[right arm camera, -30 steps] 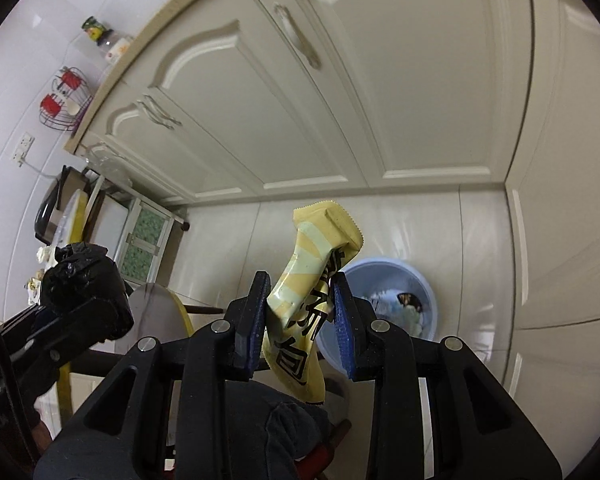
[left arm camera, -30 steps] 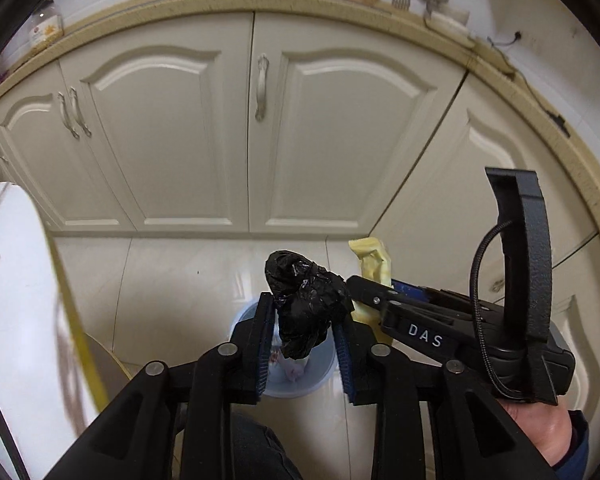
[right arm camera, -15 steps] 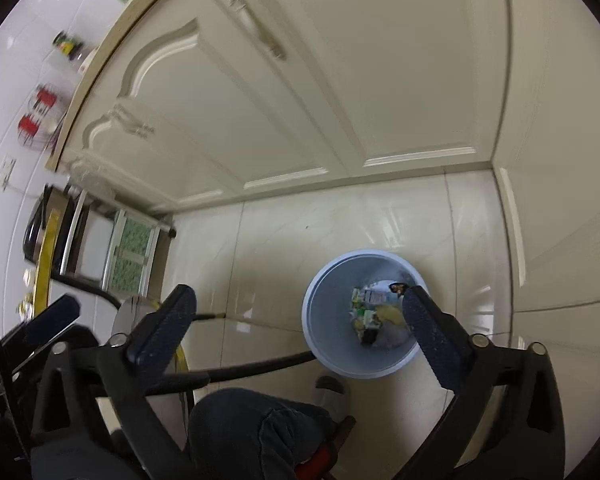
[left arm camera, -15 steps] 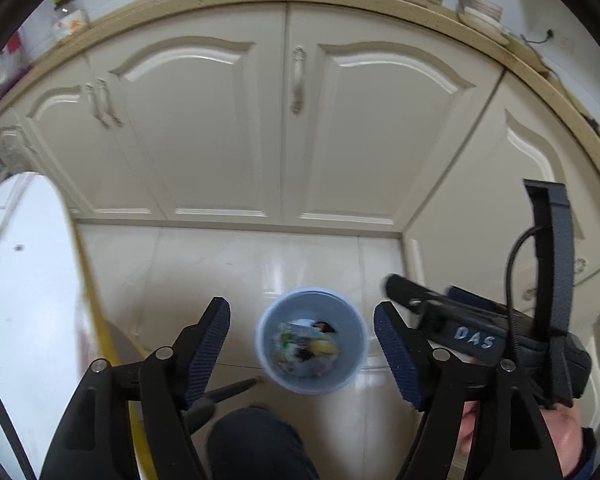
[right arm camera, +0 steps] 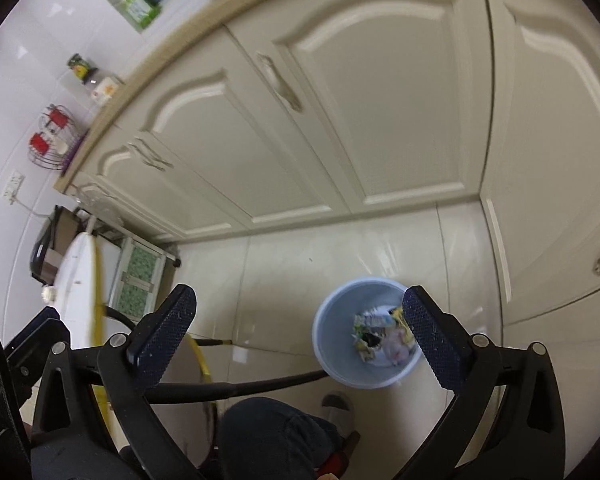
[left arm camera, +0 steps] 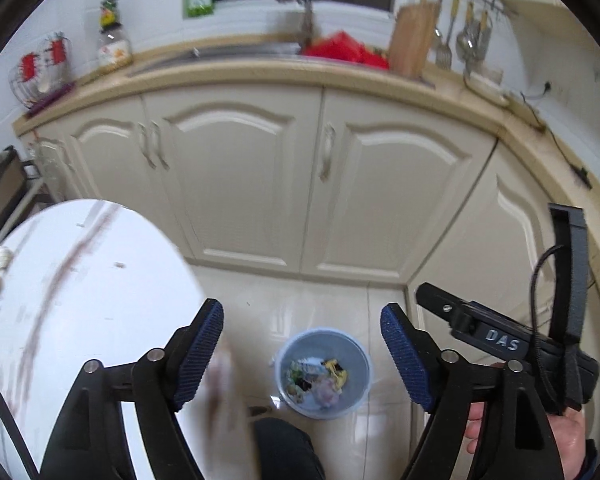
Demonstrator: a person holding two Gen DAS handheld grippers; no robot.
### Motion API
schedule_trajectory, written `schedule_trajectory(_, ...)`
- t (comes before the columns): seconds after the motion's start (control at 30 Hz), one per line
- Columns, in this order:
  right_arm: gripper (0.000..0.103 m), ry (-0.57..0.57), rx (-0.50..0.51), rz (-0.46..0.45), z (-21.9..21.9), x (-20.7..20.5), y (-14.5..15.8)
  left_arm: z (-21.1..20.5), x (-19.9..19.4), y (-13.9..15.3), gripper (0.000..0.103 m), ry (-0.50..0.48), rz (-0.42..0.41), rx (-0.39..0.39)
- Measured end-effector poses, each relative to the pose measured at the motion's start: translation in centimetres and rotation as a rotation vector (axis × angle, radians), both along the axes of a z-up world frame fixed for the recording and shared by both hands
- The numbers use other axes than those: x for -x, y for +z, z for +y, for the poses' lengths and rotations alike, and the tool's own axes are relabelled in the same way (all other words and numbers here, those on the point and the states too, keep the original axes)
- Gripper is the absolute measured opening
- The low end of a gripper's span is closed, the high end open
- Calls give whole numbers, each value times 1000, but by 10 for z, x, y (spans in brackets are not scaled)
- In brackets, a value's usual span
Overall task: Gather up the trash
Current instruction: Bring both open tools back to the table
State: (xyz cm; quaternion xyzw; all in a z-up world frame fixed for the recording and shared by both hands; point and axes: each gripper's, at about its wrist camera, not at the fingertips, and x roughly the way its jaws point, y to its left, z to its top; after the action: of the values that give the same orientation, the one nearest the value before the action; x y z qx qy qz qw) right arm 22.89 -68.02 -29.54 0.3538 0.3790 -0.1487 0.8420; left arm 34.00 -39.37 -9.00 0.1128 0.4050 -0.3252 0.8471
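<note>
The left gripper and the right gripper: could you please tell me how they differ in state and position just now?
The right gripper stands a little wider open than the left gripper. In its own view the left gripper frames the blue trash bin between its fingers, whereas in the right gripper's view its right fingertip overlaps the bin's rim. Both are empty, with blue ribbed pads, their jaws having just been opening above the bin.
</note>
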Motion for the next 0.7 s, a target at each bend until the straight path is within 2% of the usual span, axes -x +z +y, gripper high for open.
schedule_trajectory(0.2, 103, 36, 65, -101, 39, -2, 60, 61, 24, 35, 94, 109, -107, 32)
schedule_trajectory(0.37, 103, 88, 128, -192, 89, -8, 109, 121, 47, 57, 102, 200, -192, 123)
schedule_trajectory(0.47, 103, 131, 156, -237, 122, -13, 134, 158, 62, 63, 102, 260, -229, 137)
schedule_trajectory(0.57, 103, 181, 181, -274, 155, -20, 154, 197, 75, 65, 102, 312, -228, 157)
schedule_trajectory(0.7, 103, 237, 205, -312, 194, -28, 171, 245, 92, 71, 102, 381, -256, 146)
